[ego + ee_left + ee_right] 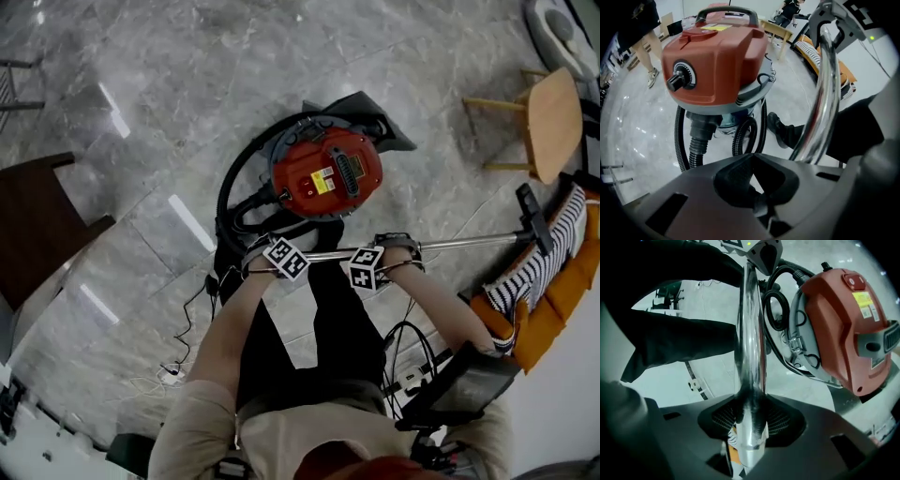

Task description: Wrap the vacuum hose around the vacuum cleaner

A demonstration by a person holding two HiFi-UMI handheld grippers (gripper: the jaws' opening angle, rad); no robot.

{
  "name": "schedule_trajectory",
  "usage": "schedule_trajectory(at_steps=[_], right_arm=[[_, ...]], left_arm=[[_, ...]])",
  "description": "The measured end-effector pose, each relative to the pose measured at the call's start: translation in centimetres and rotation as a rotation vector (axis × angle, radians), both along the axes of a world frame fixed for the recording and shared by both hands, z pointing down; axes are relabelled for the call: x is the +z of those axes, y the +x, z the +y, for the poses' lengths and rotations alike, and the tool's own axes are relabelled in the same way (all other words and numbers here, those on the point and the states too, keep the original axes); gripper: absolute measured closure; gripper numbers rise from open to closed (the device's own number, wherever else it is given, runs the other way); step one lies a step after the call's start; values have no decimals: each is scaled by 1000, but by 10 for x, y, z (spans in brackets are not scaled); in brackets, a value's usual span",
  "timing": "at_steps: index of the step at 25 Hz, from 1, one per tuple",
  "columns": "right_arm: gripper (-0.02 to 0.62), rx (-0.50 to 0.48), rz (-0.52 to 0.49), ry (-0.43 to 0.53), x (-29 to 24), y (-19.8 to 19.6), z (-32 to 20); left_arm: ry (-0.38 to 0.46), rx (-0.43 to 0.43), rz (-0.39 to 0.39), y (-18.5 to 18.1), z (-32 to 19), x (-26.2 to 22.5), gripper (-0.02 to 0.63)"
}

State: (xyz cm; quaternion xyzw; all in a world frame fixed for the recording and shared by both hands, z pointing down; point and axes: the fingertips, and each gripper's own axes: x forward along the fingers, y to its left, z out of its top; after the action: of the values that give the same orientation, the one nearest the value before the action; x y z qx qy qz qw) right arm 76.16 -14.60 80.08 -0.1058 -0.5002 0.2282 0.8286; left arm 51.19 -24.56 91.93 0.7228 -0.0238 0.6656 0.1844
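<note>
A red vacuum cleaner (326,173) stands on the marble floor, its black ribbed hose (228,192) looped round its left side. A chrome wand tube (450,245) runs from near the grippers rightward to a black floor nozzle (534,217). My right gripper (386,251) is shut on this tube (750,338), which passes straight between its pads (723,417). My left gripper (272,251) is shut near the tube's other end; in the left gripper view the tube (821,93) passes to the right of the gripper (752,157), and nothing shows between the jaws. The vacuum (717,61) and hose (696,140) lie just ahead.
A wooden stool (553,120) stands at the right, with a striped cushion (534,272) on orange seating below it. A dark table (37,225) is at the left. Thin cables (187,323) trail on the floor by my legs. Another person (644,42) stands beyond the vacuum.
</note>
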Motion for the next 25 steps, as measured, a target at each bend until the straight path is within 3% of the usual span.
schedule_trajectory(at_steps=[3,7,12,15,25], right_arm=[[454,-65,-21,6,29,41,1],[454,-126,-20,-14,60,87,8],[454,-151,-26,-28,94,113,15],[454,-155,-50,-23,108,110,18],[454,-209,-45,-39,118,115,-9]], left_arm=[[-12,-119,-48,23,3,18,600],[-36,-307,-54,47,11,22,600],[67,-317,-23,68,10,27,600],[116,-328,-30,61,14,35,600],[164,-390,5,64,-1,38,600]])
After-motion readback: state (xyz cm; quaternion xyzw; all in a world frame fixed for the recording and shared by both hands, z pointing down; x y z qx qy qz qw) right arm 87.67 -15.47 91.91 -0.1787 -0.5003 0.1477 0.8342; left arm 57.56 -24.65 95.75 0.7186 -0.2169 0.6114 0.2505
